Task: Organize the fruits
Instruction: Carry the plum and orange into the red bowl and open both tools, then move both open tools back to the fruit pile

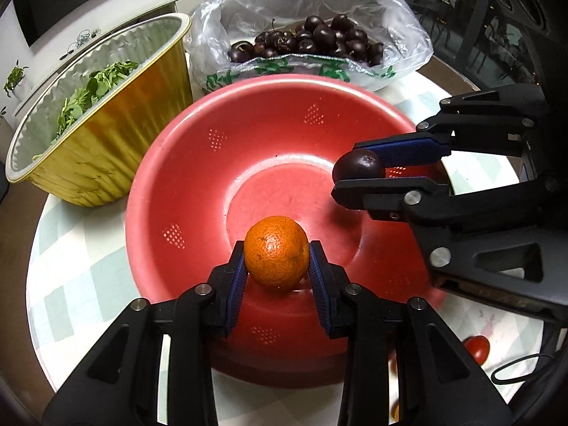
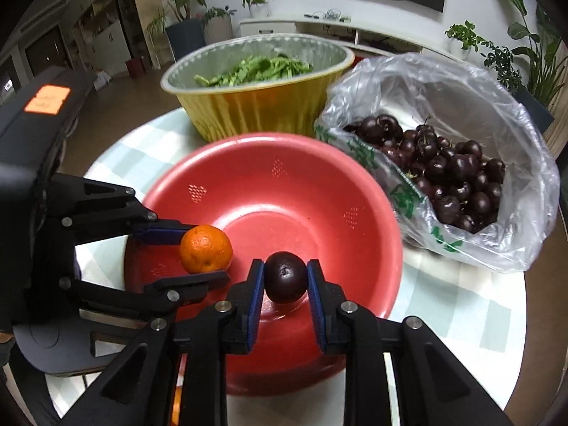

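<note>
A red perforated bowl (image 1: 284, 135) sits mid-table, also in the right wrist view (image 2: 284, 191), with nothing lying in it. My left gripper (image 1: 277, 266) is shut on an orange (image 1: 276, 250) and holds it over the bowl's near side; the gripper (image 2: 193, 257) and the orange (image 2: 206, 248) also show in the right wrist view. My right gripper (image 2: 285, 277) is shut on a dark plum (image 2: 285, 277) over the bowl's rim; the gripper (image 1: 358, 168) and the plum (image 1: 358, 166) show at the right in the left wrist view.
A clear plastic bag of dark cherries (image 1: 312, 41) lies behind the bowl, to its right in the right wrist view (image 2: 454, 184). A gold foil tub with leafy greens (image 1: 103, 113) stands beside it (image 2: 259, 85). A small red fruit (image 1: 477, 348) lies on the checked tablecloth (image 1: 71, 248).
</note>
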Demonstrator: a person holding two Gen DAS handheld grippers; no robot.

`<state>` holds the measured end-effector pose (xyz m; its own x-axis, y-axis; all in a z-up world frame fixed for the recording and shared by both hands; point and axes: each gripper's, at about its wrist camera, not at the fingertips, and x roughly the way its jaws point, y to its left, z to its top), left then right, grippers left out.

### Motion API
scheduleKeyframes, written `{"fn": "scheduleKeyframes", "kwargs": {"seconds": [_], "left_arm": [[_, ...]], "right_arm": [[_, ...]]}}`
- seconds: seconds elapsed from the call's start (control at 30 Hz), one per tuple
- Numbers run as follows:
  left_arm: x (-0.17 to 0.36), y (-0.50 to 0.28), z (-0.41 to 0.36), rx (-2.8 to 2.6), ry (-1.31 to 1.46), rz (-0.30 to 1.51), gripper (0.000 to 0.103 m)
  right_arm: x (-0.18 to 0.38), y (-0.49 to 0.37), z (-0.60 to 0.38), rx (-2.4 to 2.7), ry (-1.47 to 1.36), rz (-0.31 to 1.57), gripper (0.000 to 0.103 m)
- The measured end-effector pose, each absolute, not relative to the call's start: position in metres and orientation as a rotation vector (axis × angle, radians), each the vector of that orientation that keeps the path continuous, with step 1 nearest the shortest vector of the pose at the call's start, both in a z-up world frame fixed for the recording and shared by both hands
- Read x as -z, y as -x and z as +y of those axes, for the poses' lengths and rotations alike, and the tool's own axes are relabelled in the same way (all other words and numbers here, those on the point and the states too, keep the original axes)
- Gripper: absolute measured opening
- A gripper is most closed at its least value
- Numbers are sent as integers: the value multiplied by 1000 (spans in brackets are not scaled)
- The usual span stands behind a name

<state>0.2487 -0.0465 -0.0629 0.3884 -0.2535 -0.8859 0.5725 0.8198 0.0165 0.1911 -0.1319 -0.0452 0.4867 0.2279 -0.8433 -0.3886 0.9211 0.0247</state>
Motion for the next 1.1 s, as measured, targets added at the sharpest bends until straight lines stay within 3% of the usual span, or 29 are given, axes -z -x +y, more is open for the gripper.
{"fn": "scheduleKeyframes", "kwargs": {"seconds": [0.27, 0.33, 0.43, 0.53, 1.0, 1.1], "left_arm": [[71, -255, -52, 494, -395, 1034, 33], [70, -255, -52, 499, -396, 1027, 37], [67, -256, -53, 490, -388, 1010, 53], [62, -253, -51, 470, -390, 1001, 65], [28, -208, -29, 458, -350, 948, 67], [17, -185, -18, 456, -333, 923, 76]], "right_arm": [[60, -205, -128, -357, 232, 1021, 26], [62, -207, -129, -354, 233, 1025, 27], [63, -209, -130, -363, 216, 1030, 29], [60, -208, -130, -364, 212, 1016, 42], [34, -184, -142, -368, 155, 954, 44], [24, -168, -147, -375, 123, 928, 50]]}}
